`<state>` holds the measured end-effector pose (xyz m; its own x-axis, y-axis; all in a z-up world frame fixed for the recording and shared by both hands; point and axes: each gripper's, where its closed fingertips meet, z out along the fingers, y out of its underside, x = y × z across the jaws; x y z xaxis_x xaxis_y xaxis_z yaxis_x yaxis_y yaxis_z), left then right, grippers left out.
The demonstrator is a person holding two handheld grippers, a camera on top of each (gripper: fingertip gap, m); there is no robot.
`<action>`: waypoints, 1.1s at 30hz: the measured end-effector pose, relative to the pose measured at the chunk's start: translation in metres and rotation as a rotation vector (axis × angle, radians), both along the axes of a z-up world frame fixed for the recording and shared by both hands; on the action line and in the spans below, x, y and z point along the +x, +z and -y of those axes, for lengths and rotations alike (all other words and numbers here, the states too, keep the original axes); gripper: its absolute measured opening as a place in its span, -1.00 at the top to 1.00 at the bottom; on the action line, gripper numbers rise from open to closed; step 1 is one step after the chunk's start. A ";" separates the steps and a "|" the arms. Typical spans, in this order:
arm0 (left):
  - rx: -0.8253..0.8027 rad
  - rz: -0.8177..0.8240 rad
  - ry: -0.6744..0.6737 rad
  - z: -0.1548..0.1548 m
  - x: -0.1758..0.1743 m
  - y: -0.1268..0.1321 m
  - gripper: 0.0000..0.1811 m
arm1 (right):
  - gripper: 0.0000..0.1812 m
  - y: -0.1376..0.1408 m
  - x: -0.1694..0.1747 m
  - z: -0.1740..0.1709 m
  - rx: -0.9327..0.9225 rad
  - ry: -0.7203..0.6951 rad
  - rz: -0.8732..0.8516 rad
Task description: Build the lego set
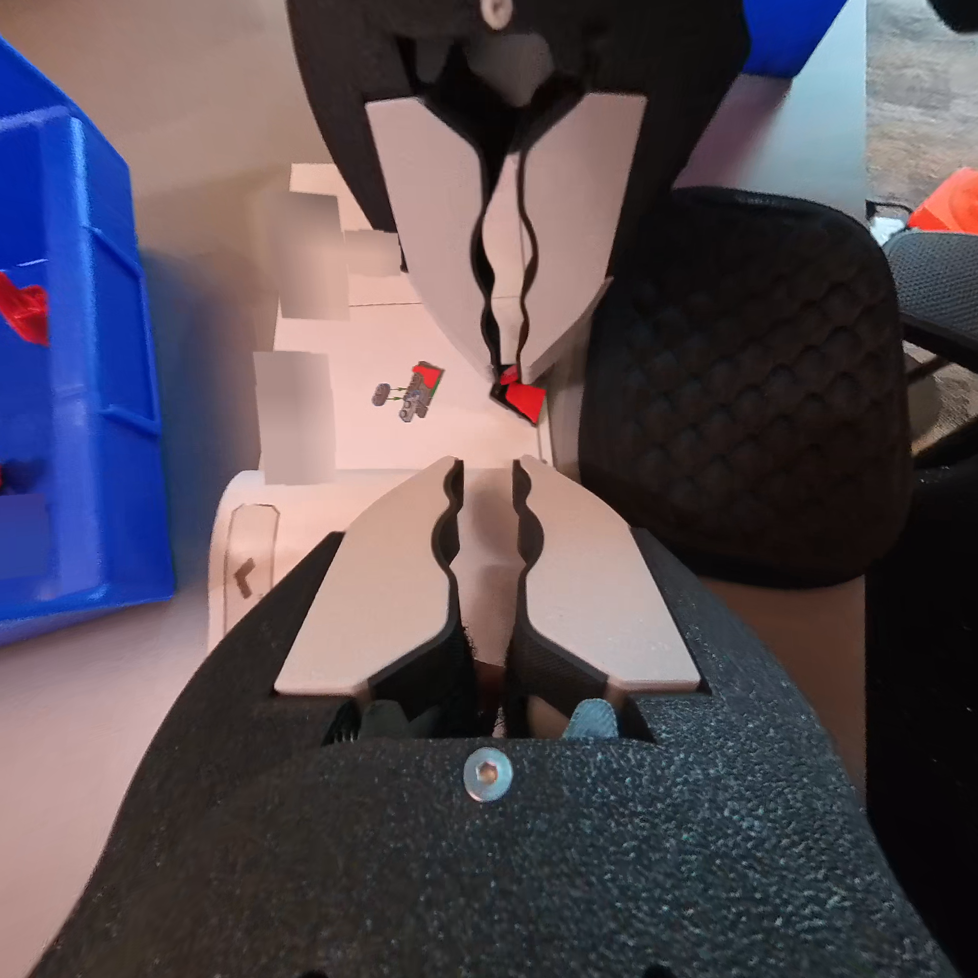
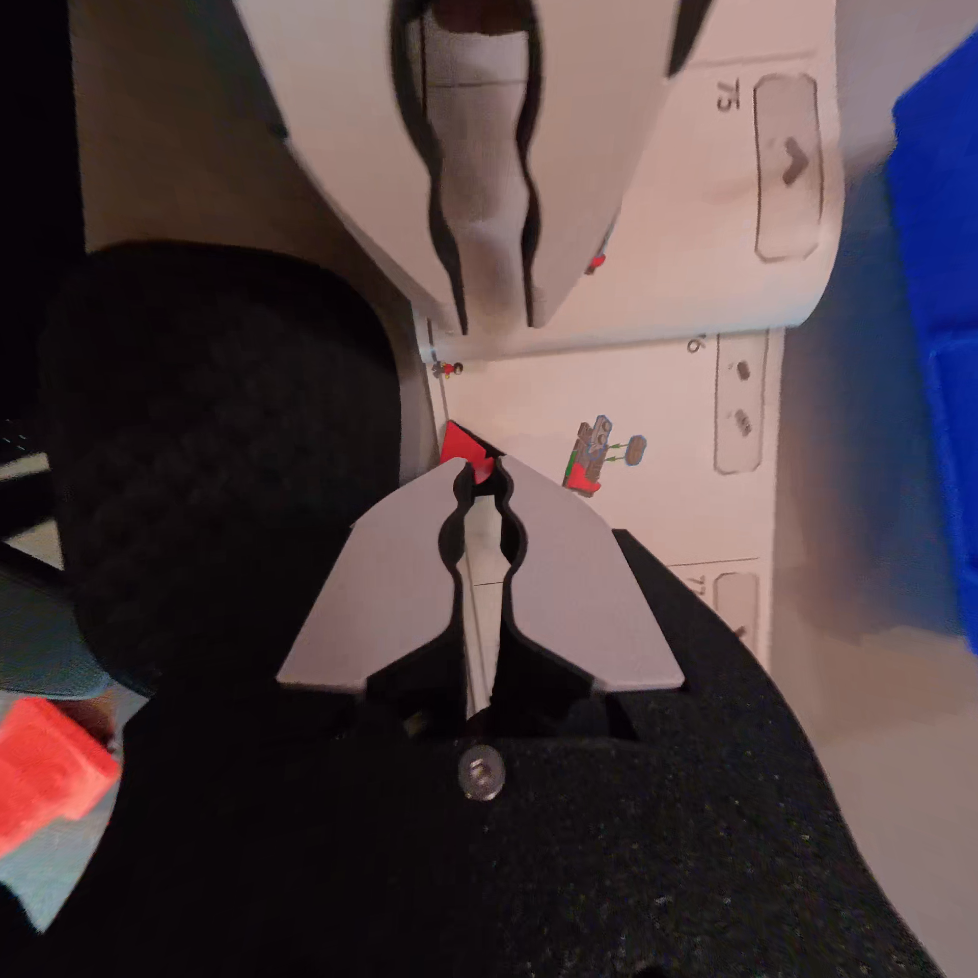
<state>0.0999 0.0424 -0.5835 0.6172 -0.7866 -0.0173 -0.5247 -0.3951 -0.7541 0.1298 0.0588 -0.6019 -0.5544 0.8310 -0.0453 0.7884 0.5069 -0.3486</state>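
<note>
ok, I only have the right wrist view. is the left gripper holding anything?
Observer: No. Its own camera shows the left gripper open, with nothing between its fingers down to the base.
Operator: anything in the blue bin?
Observer: Yes, something red lies in one compartment of the blue bin; it is too blurred to identify.
Operator: how's the right grip from the front?
Observer: The right gripper pinches the red piece at its very tips; most of the piece sticks out.
</note>
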 end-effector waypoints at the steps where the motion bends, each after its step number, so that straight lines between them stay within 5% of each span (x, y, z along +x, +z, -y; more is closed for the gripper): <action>1: 0.015 0.009 0.015 -0.002 -0.002 0.003 0.82 | 0.92 0.002 -0.002 0.000 0.020 0.042 -0.013; 12: 0.129 0.074 0.212 -0.003 -0.056 0.025 0.84 | 0.91 0.024 0.000 0.000 0.311 0.704 0.003; 18: 0.173 0.097 0.270 0.009 -0.074 0.035 0.85 | 0.92 0.019 0.003 -0.001 0.329 0.939 0.012; 33: 0.212 0.067 0.293 0.019 -0.076 0.040 0.85 | 0.91 0.000 -0.003 0.002 0.305 1.020 0.036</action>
